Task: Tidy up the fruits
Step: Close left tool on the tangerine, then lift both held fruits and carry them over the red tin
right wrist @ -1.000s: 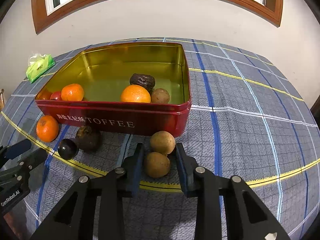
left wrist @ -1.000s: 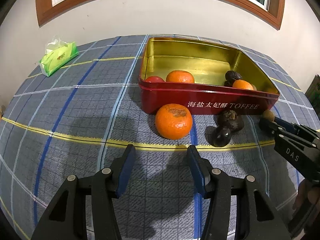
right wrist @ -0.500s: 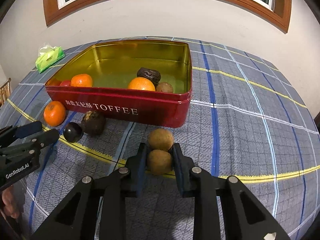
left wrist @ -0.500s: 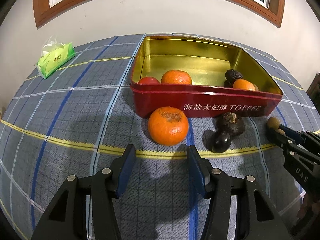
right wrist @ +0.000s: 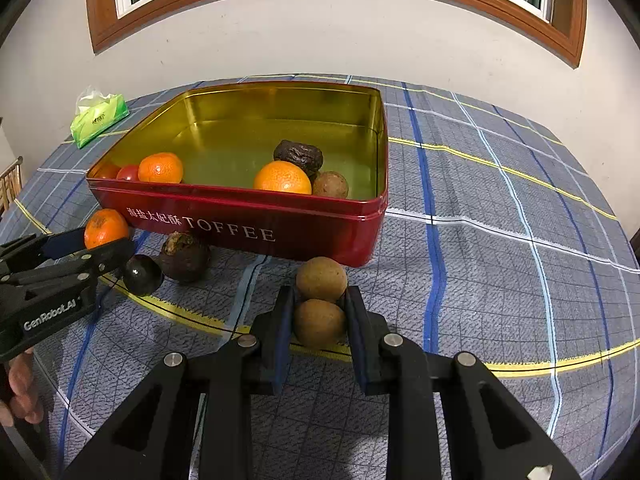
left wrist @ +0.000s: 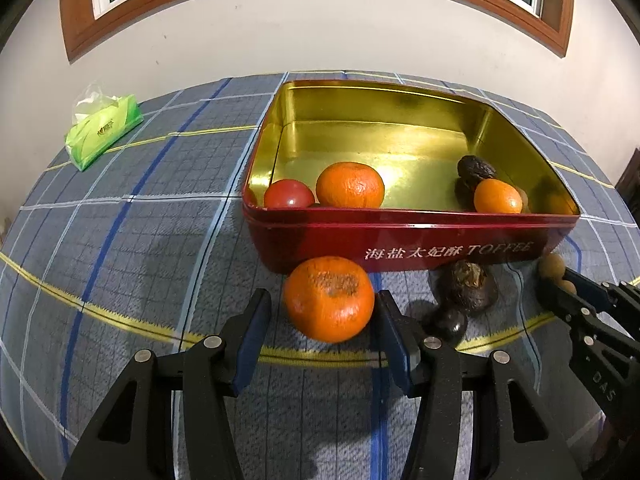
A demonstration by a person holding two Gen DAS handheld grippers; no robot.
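A red toffee tin [left wrist: 400,236] [right wrist: 248,216] with a gold inside holds two oranges, a red fruit and dark fruits. My left gripper [left wrist: 324,312] is open around a loose orange [left wrist: 329,298] on the cloth before the tin; its right finger touches the orange, the left stands apart. My right gripper [right wrist: 319,318] is shut on a brown round fruit [right wrist: 319,323]. A second brown fruit [right wrist: 321,279] lies just beyond it. A dark wrinkled fruit [right wrist: 184,256] and a black round fruit [right wrist: 142,275] lie between the grippers.
A green tissue pack [left wrist: 102,132] lies at the far left of the blue plaid tablecloth [right wrist: 500,240]. A wall with a wooden window frame stands behind the table.
My left gripper moved forward until its fingers flank the loose orange. My right gripper closed on the near brown fruit.
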